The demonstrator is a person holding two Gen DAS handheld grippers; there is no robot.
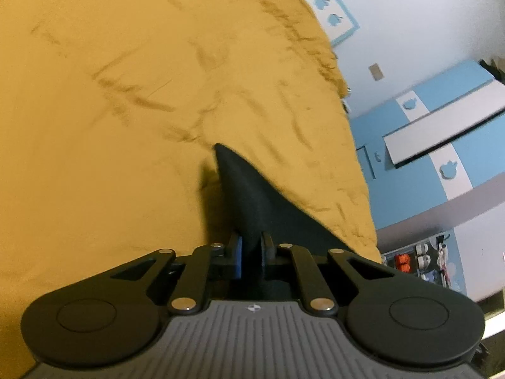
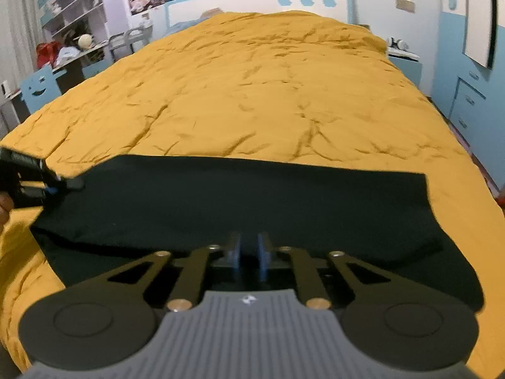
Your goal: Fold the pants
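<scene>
The black pants (image 2: 240,202) lie spread across the near part of a bed with a mustard-yellow cover (image 2: 252,88). My left gripper (image 1: 251,252) is shut on a corner of the pants (image 1: 249,202), which rises as a dark wedge between its fingers. The left gripper also shows in the right wrist view (image 2: 68,184), pinching the pants' far left corner. My right gripper (image 2: 249,255) sits at the pants' near edge with its blue pads close together on the dark cloth.
A white and blue headboard (image 2: 252,0) stands at the far end. A blue nightstand (image 2: 405,63) and blue cabinets (image 2: 467,94) stand on the right. A desk, chair and shelves (image 2: 69,9) stand on the left.
</scene>
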